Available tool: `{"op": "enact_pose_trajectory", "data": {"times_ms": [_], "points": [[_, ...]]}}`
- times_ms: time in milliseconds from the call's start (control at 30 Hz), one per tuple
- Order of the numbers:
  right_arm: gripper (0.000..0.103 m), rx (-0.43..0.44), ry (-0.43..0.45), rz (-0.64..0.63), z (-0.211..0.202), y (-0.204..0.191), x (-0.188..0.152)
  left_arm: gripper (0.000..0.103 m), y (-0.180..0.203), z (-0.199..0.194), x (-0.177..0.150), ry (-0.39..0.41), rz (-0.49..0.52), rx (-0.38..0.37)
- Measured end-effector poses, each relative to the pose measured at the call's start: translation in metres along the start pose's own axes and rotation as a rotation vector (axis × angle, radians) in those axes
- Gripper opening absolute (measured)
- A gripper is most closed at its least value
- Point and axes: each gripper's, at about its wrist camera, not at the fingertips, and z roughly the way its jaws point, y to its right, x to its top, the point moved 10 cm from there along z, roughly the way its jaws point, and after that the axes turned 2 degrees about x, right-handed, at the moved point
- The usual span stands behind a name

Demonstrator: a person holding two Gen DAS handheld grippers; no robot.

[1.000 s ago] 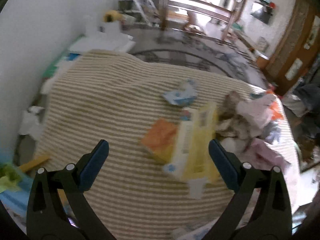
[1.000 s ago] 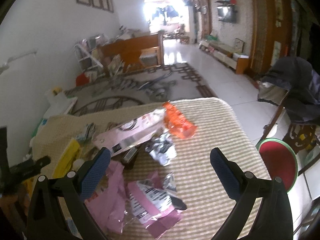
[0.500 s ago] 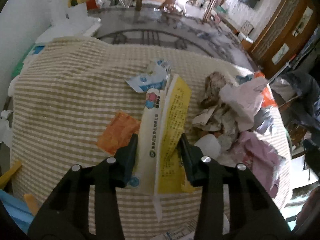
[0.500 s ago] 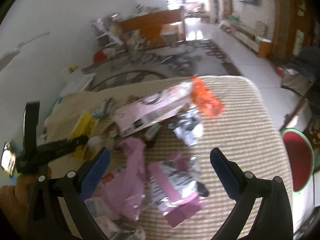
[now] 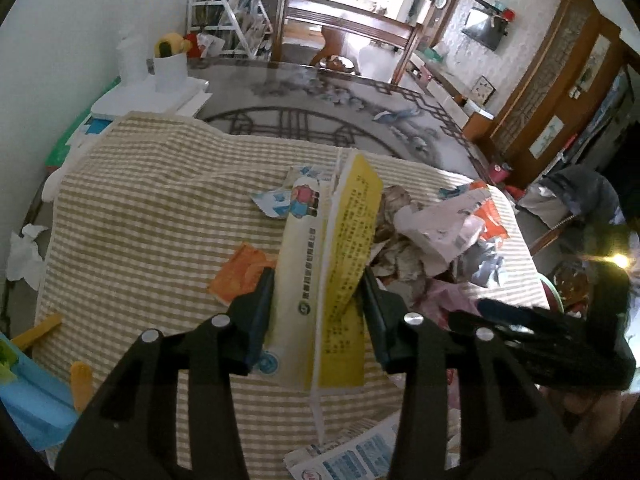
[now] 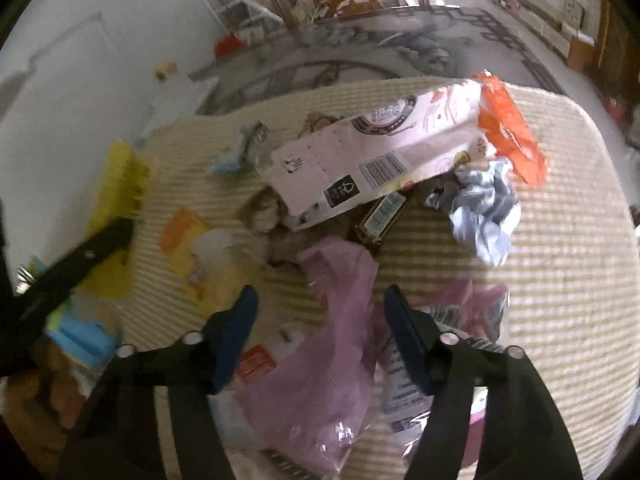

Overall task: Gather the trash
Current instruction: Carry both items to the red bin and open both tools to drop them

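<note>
The yellow-and-cream carton (image 5: 328,280) was held flattened and creased lengthwise, its long axis running straight away from the left gripper (image 5: 318,312) toward the far edge of the table, the far end raised above the cloth and the near end hanging below the jaws. The left gripper's jaws, just closed, were clamped on its two long sides. A cartoon figure and dense printed text were seen on the carton; the characters could not be read.

The right gripper (image 6: 320,328) was pointed steeply down over a pink plastic bag (image 6: 320,360). Its jaws had just been closing and stood part-way apart, the bag lying between them; whether the pads pressed on it could not be told.

The table was covered with a tan-and-white checked cloth (image 5: 160,200). On it lay an orange wrapper (image 5: 236,272) just left of the carton, a torn blue-and-white wrapper (image 5: 280,200) beyond it, and a heap of crumpled paper and wrappers (image 5: 432,240) to the right. From the right wrist, a long pale pink package (image 6: 376,156) with a barcode and a black recycling mark was noted, lying aslant, with an orange packet (image 6: 508,132) at its far end and a crumpled silvery wrapper (image 6: 484,208) beside it.

Beyond the table, a grey patterned rug (image 5: 320,100), a wooden bench (image 5: 344,24) and a white wall (image 5: 80,20) were recorded.
</note>
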Motion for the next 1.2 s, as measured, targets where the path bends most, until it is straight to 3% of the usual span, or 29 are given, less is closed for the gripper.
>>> {"op": "enact_pose_trajectory", "data": {"times_ms": [33, 133, 300, 600, 900, 1200], "points": [[0.031, 0.006, -0.026, 0.004, 0.005, 0.000, -0.002, 0.041, 0.003, -0.001, 0.000, 0.001, 0.006, -0.002], [0.020, 0.013, -0.047, 0.030, 0.011, 0.009, -0.007, 0.041, 0.010, -0.003, 0.000, 0.008, 0.016, -0.007], [0.017, 0.056, 0.072, 0.053, -0.026, 0.011, 0.001, 0.041, 0.018, -0.012, 0.004, 0.027, 0.014, -0.012], [0.017, 0.067, 0.282, 0.161, -0.115, 0.047, 0.010, 0.041, 0.075, -0.022, 0.014, 0.038, 0.058, -0.122], [0.017, -0.054, 0.359, 0.320, -0.164, 0.156, -0.016, 0.041, 0.163, -0.014, 0.006, 0.014, 0.149, -0.204], [0.017, -0.196, 0.352, 0.464, -0.198, 0.302, -0.060, 0.042, 0.282, 0.011, -0.019, -0.051, 0.218, -0.279]]}}
